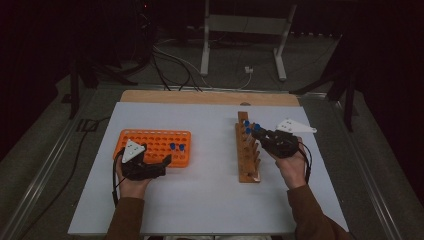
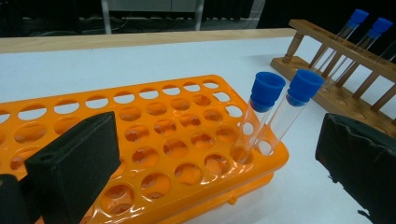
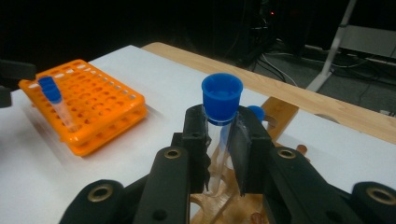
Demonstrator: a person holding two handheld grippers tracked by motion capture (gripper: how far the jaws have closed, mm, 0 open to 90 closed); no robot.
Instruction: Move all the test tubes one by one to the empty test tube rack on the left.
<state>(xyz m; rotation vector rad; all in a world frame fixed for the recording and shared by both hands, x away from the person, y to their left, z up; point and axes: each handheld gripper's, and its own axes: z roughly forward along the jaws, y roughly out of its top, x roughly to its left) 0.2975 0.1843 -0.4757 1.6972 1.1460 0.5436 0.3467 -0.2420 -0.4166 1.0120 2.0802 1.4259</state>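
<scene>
An orange tube rack (image 1: 155,147) (image 2: 154,154) (image 3: 88,105) lies on the table's left half with two blue-capped tubes (image 2: 268,116) standing in its right end. A wooden rack (image 1: 247,150) (image 2: 345,60) at centre right carries more blue-capped tubes (image 1: 248,125). My right gripper (image 1: 260,134) (image 3: 223,140) is shut on a clear blue-capped tube (image 3: 222,100), held upright just over the wooden rack's far end. My left gripper (image 1: 160,162) (image 2: 219,168) rests at the orange rack's near edge, jaws wide open with nothing between them.
The white tabletop (image 1: 210,200) has a wooden strip (image 1: 200,97) along its far edge. Beyond it lie cables (image 1: 170,62) and a stand's metal legs (image 1: 240,45) on the floor. Bare table lies between the two racks.
</scene>
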